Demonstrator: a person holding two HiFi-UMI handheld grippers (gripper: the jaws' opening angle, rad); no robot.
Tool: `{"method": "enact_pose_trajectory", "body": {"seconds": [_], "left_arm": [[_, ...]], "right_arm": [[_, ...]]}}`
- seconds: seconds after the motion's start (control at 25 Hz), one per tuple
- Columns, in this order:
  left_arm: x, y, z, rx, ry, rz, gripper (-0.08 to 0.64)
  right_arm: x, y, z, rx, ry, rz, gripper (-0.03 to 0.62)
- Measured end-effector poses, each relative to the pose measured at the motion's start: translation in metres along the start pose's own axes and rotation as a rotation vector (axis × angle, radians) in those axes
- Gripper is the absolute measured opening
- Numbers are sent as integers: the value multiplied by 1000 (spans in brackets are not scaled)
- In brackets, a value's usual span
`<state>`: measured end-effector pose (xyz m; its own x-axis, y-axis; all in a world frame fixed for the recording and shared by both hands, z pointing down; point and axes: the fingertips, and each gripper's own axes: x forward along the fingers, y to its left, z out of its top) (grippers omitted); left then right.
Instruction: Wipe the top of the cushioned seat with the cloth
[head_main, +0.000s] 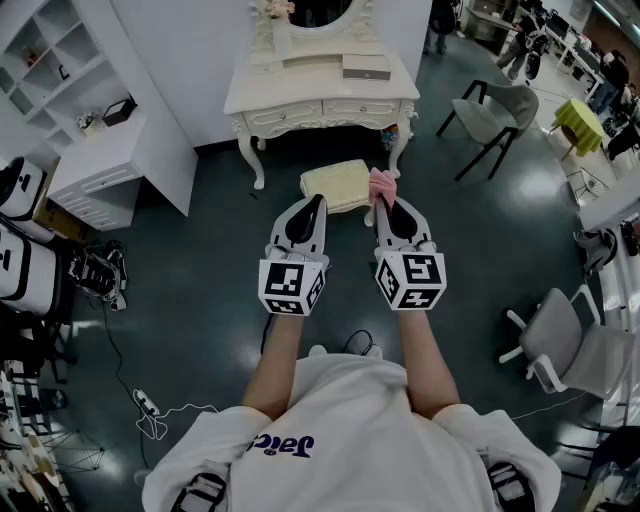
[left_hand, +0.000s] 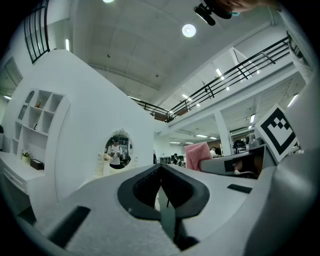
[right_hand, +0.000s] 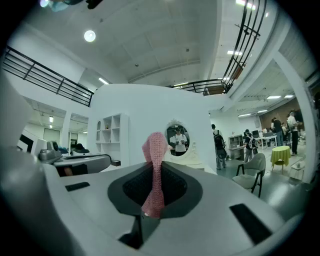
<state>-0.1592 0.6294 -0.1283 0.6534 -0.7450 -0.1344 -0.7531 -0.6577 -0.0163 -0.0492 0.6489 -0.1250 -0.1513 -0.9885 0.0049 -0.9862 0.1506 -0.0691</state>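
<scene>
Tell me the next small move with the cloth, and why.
Probably tip the right gripper down and forward toward the cushioned seat. It is shut on the pink cloth but points level at the mirror, so the cloth looks clear of the seat's top.

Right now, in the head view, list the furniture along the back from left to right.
white shelves → dressing table → grey chair → yellow table
</scene>
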Motion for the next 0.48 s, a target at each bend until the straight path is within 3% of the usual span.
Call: {"method": "enact_pose_trajectory", "body": {"seconds": [0.48], "left_arm": [[-24, 41, -12, -38, 32, -7, 15]], "right_arm": [[5, 39, -7, 35, -37, -45, 25]]}}
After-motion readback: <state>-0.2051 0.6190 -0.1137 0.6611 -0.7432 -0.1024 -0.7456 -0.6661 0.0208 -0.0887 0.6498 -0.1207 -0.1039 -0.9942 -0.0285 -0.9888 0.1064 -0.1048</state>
